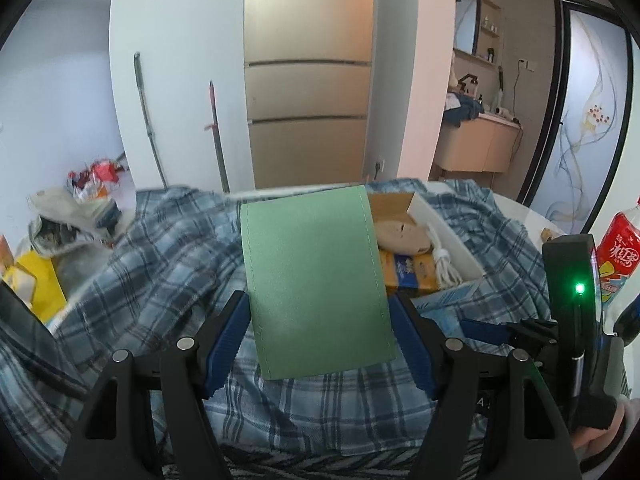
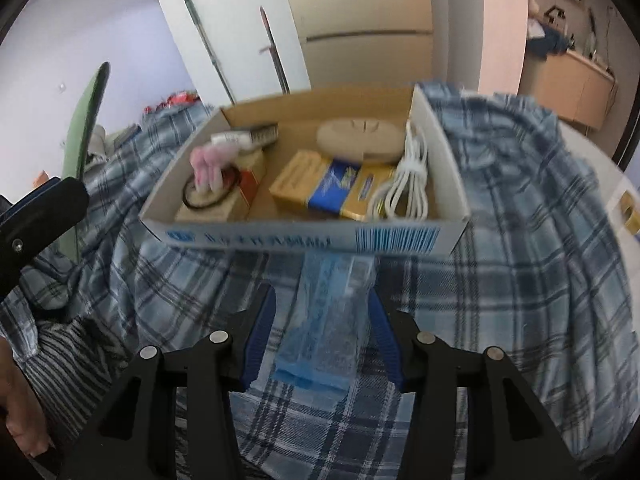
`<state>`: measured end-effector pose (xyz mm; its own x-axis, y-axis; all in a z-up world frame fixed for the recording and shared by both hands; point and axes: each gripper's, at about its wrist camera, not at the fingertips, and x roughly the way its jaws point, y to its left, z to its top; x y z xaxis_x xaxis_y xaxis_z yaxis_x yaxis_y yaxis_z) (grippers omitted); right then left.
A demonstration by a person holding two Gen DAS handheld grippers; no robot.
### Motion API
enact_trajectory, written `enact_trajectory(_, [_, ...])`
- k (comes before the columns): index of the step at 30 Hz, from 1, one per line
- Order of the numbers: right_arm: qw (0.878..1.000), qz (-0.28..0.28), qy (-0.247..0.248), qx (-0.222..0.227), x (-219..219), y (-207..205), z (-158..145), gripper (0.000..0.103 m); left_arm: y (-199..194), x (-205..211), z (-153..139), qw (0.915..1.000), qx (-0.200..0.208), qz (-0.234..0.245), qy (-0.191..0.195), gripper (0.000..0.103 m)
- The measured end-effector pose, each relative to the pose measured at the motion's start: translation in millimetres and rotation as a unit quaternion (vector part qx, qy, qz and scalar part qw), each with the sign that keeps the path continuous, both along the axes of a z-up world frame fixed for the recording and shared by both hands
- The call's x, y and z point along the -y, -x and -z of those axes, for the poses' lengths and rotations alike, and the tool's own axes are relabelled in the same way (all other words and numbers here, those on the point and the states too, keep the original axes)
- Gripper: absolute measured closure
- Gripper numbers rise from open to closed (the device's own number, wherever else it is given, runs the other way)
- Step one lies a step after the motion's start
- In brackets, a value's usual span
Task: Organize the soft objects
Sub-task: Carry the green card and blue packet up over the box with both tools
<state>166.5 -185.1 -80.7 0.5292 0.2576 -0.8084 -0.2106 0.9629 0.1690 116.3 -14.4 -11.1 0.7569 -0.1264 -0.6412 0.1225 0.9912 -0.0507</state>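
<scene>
A blue plaid cloth (image 2: 500, 240) is being seen draped over the surface below both grippers. A cardboard box (image 2: 304, 236) is being carried on it, filled with a white cable (image 2: 412, 176), a gold-and-blue packet (image 2: 332, 188) and a pink plush (image 2: 206, 166). A green pad (image 1: 316, 280) is being pinched upright between the jaws of the left gripper (image 1: 320, 322). A clear blue-tinted packet (image 2: 324, 320) is being held between the right gripper (image 2: 322, 336) jaws; whether the pads are pressing cannot be told through blur.

Both grippers (image 1: 320, 344) (image 2: 320, 340): black frames w/ blue finger pads (silver screws, green LED).
</scene>
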Motion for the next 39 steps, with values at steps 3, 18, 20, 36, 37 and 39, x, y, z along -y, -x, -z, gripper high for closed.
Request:
enact_trajectory(3, [1.000, -0.003, 0.005, -0.005, -2.1, 0.0, 3.8, 0.056, -2.8, -3.6, 7.4, 0.9999, -0.007, -0.009, -0.005, 0.030])
enact_trajectory(18, [0.997, -0.024, 0.052, 0.045, -18.8, 14.2, -3.3, 0.070, 0.7, -1.2, 9.5, 1.0000, -0.006, 0.004, 0.003, 0.030])
enact_trajectory(20, [0.996, -0.022, 0.056, 0.058, -18.7, 17.6, -6.9, 0.070, 4.1, 0.7, 7.4, 1.0000, 0.004, 0.004, -0.006, 0.030])
enact_trajectory(36, [0.989, 0.022, 0.025, 0.141, 7.6, 29.9, -54.7, 0.073, 20.4, 6.2, -15.0, 0.9990, 0.042, 0.018, -0.001, 0.030])
enact_trajectory(37, [0.988, 0.025, 0.023, 0.149, 9.1, 31.8, -61.2, 0.073, 21.9, 6.6, -17.7, 0.9988, 0.047, 0.018, 0.002, 0.030])
enact_trajectory(39, [0.986, 0.028, 0.022, 0.163, 12.3, 35.3, -72.2, 0.073, 25.4, 11.7, -24.9, 0.9981, 0.058, 0.019, -0.008, 0.030])
